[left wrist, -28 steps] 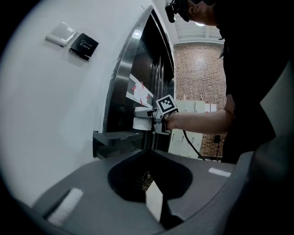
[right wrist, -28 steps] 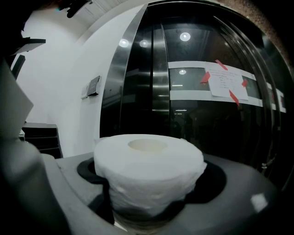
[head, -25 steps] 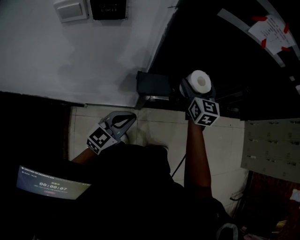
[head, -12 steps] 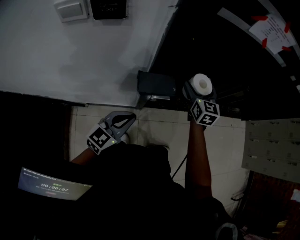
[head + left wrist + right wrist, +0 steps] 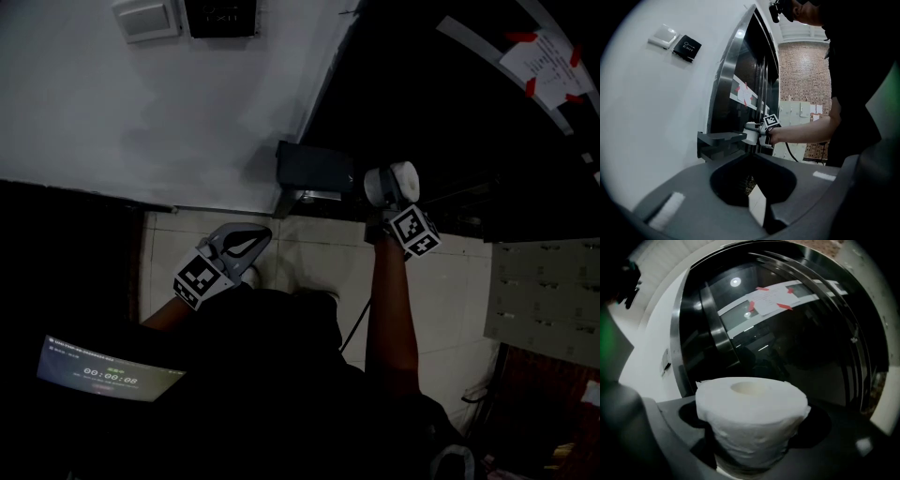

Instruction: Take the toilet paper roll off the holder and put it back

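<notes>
- The toilet paper roll (image 5: pixel 751 423) is in the air, gripped across its soft wrapped side, with one flat end and the open core toward the right gripper's camera.
- In the head view the roll (image 5: pixel 394 181) hangs just beside the right end of the dark holder (image 5: pixel 314 169) on the white wall (image 5: pixel 187 112). I cannot tell whether the two touch.
- The left gripper view shows the roll at the tip of the holder's upper arm (image 5: pixel 719 138). I judge it to be at the mouth of the holder and not seated on it.
- To do this step well, the core should be lined up with the holder's arm and the roll held level. It should slide straight along the arm and not be pushed at an angle.
- The squeeze should be firm enough to carry the roll, yet light enough that the paper does not dent and pinch the core shut.
- The right claw (image 5: pixel 384 199) is partly open, as wide as the roll, and its jaws press on opposite sides of the paper. It holds nothing else.
- The left claw (image 5: pixel 246 242) hangs low over the tiled floor (image 5: pixel 450 281), well apart from the holder. Its jaws are brought together at the tips and hold nothing.
- Behind the roll is a dark glass door with a sheet of paper (image 5: pixel 544 56) taped to it.
</notes>
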{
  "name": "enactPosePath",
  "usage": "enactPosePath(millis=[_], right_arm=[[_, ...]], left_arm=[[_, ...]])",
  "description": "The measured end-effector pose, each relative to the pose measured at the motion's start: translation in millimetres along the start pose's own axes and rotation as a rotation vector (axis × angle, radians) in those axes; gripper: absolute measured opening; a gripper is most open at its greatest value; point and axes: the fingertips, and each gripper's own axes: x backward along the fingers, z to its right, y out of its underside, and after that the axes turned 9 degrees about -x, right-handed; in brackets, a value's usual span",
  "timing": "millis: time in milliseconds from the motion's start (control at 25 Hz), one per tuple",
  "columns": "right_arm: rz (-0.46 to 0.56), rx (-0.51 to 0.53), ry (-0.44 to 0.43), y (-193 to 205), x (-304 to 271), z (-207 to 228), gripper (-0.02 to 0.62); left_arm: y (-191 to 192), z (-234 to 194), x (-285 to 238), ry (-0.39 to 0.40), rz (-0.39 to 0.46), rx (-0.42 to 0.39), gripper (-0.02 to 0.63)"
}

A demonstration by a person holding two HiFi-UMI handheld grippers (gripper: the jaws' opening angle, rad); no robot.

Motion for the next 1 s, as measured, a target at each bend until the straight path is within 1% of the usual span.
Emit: enactPosePath(millis=[80, 160, 200, 320, 360, 400, 520, 680, 840, 1000], right_arm=[[0.014, -0.151, 0.0, 10, 0, 16, 0.485], [0.032, -0.329, -0.008, 23, 0, 28, 0.485], [0.048, -0.441, -0.015, 31, 0, 35, 0.485], [0.122, -0.83, -0.018, 59, 1, 60, 0.485], [0.14, -0.92, -0.018, 68, 2, 68, 0.485], [0.148, -0.969, -0.018, 77, 2, 73, 0.485], [0.135, -0.991, -0.02, 92, 1, 78, 0.485], [0.117, -1.015, -0.02, 95, 2, 60, 0.485], [0.104, -1.014, -0.051, 96, -2, 49, 0.485], [0.069, -1.013, -0.076, 105, -9, 33, 0.485]], left_arm=[[1, 0, 0, 0.001, -0.001, 0.001, 0.003], [1, 0, 1, 0.001, -0.001, 0.002, 0.003], [1, 0, 0, 0.001, -0.001, 0.003, 0.003], [1, 0, -1, 0.002, -0.001, 0.003, 0.003], [0, -1, -1, 0.002, -0.001, 0.003, 0.003], [0, -1, -1, 0.002, -0.001, 0.003, 0.003], [-1, -1, -1, 0.001, 0.002, 0.002, 0.003], [1, -1, 0, -0.001, 0.0, 0.005, 0.003], [2, 0, 0, -0.001, 0.001, 0.004, 0.003], [1, 1, -2, 0.002, 0.004, 0.003, 0.003]])
